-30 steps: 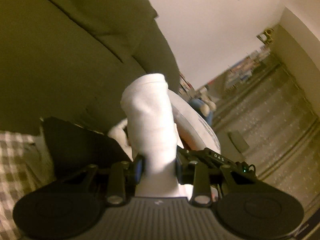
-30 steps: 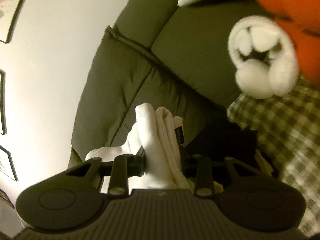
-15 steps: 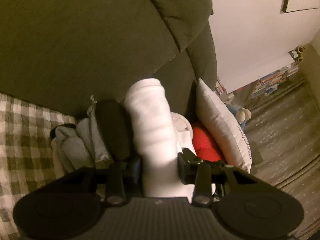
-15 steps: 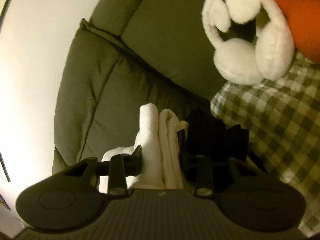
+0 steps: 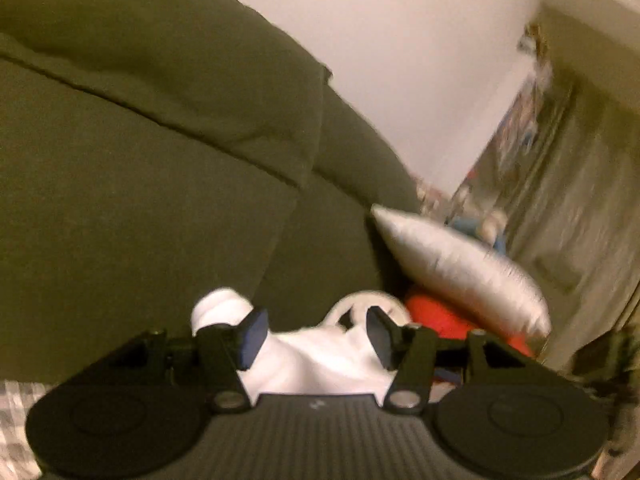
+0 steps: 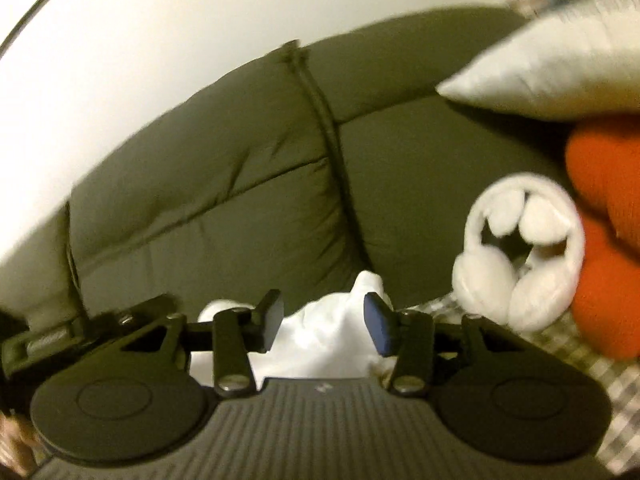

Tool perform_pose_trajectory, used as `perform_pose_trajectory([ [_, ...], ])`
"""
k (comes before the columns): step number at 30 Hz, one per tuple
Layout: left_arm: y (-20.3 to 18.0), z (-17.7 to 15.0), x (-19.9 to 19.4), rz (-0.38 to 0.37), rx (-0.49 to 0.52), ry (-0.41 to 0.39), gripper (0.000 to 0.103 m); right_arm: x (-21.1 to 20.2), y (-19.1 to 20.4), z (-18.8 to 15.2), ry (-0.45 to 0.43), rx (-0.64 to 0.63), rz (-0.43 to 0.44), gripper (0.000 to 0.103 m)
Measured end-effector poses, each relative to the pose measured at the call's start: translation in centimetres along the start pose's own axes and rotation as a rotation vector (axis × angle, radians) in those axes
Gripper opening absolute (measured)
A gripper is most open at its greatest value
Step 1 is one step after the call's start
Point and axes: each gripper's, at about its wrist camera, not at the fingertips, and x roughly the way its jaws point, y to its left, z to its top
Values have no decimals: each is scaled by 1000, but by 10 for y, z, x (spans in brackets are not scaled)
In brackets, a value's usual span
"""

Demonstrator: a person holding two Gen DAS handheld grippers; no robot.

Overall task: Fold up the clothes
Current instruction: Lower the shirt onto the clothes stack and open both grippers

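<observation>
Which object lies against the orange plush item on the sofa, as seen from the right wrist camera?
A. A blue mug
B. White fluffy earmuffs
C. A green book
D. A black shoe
B: the white fluffy earmuffs sit on the checked cover right against the orange plush item, below the pale cushion.

Your left gripper (image 5: 314, 330) and right gripper (image 6: 324, 322) look alike: black linkage arms with silver screws, round black discs at each side, a ribbed grey body between them, and blue pads (image 6: 378, 330) inside the fingers.
</observation>
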Motion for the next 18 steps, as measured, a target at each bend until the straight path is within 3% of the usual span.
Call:
perform_pose_trajectory([
  [4, 0, -12, 15, 50, 72, 29, 56, -1, 3, -20, -30, -77, -52, 41],
  [10, -2, -26, 29, 114, 170, 51, 56, 8, -13, -42, -32, -43, -112, 42],
  [18, -18, -11, 5, 92, 108, 33, 67, -23, 2, -34, -86, -7, -134, 48],
])
